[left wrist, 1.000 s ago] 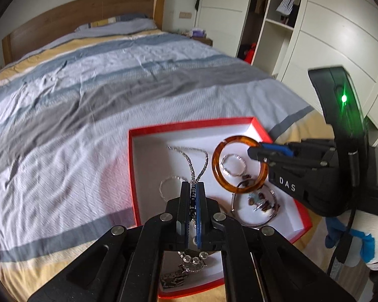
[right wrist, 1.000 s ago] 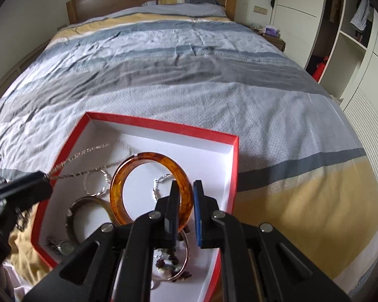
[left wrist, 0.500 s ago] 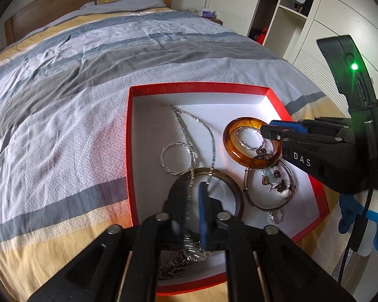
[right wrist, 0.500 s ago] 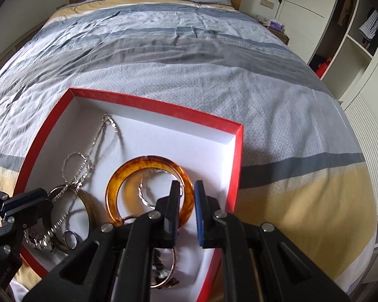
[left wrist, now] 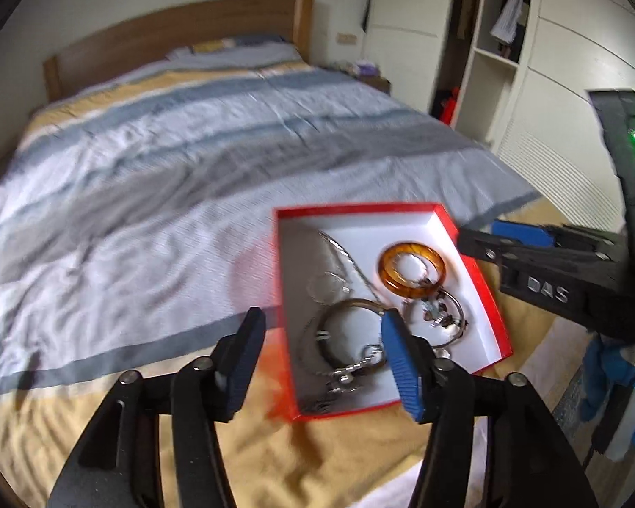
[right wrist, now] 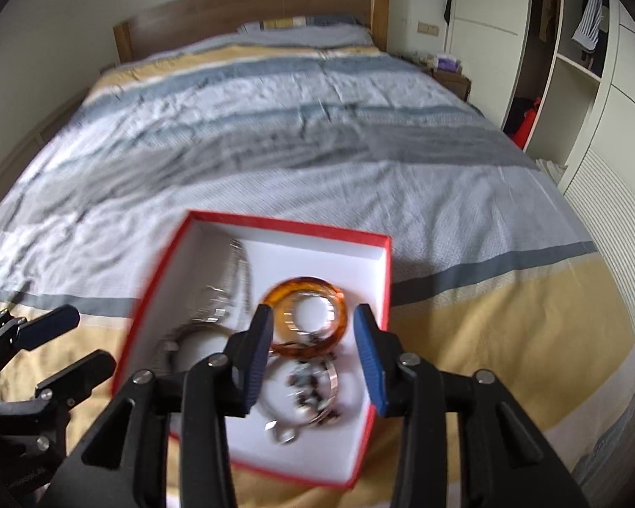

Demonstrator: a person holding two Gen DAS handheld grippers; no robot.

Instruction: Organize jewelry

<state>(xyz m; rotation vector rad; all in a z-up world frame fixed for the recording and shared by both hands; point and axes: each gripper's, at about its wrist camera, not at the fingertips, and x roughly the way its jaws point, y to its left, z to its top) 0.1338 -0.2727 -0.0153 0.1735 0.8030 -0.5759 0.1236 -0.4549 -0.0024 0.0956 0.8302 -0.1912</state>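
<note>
While the amber bangle (right wrist: 308, 317) lies, somewhat blurred, in the red box (right wrist: 374, 292), left gripper (left wrist: 321, 338) and right gripper (right wrist: 313, 338) have just been opening their empty jaws.

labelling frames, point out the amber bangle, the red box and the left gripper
amber bangle (left wrist: 434, 259), left wrist view, right band
red box (right wrist: 290, 226), right wrist view, far rim
left gripper (left wrist: 324, 353), left wrist view, midway between fingertips

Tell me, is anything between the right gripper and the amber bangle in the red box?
Nothing visible is. The right gripper is open and empty above the red box, and the amber bangle lies uncovered inside, with a thin silver ring within its hole.
</note>
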